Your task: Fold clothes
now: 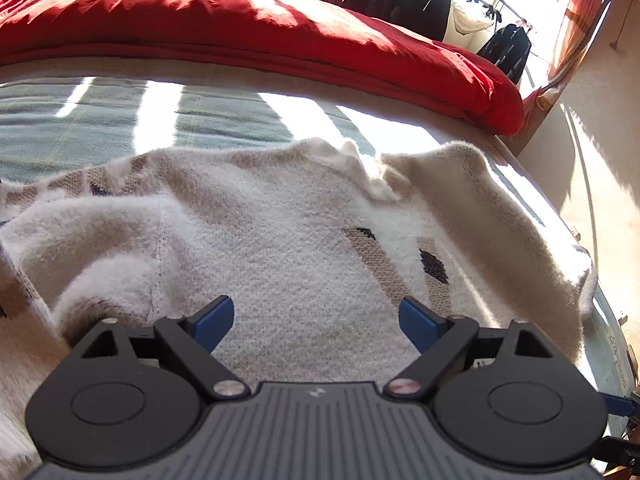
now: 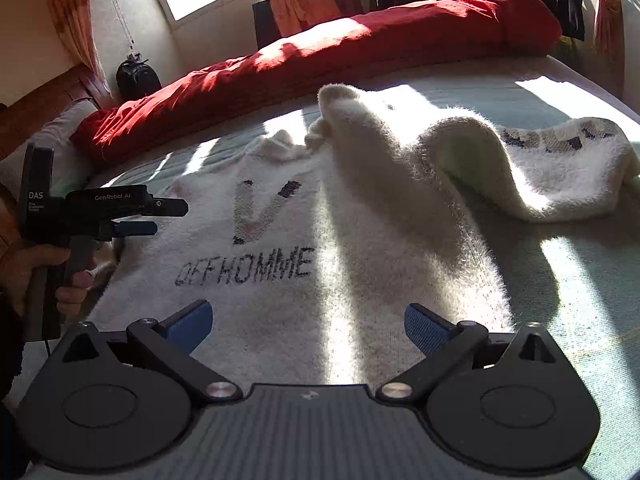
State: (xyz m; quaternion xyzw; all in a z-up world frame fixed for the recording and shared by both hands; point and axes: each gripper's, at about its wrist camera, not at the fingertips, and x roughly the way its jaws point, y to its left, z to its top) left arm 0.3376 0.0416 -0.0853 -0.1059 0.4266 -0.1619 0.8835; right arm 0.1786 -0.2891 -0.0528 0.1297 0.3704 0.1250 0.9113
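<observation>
Left gripper (image 1: 316,320) hangs with jaws wide and empty just above the white sweater (image 1: 280,232), which lies spread on the bed (image 1: 120,128) short of the red duvet (image 1: 280,36).

Right gripper (image 2: 308,326) likewise gapes empty over the sweater's (image 2: 280,240) lettered front, tilted downward; a hand (image 2: 36,276) holds the left gripper (image 2: 160,216) at the sweater's left edge.

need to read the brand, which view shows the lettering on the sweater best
The right wrist view: the dark lettering lies unobstructed on the white sweater. The left wrist view shows only knit patches, no letters.
</observation>
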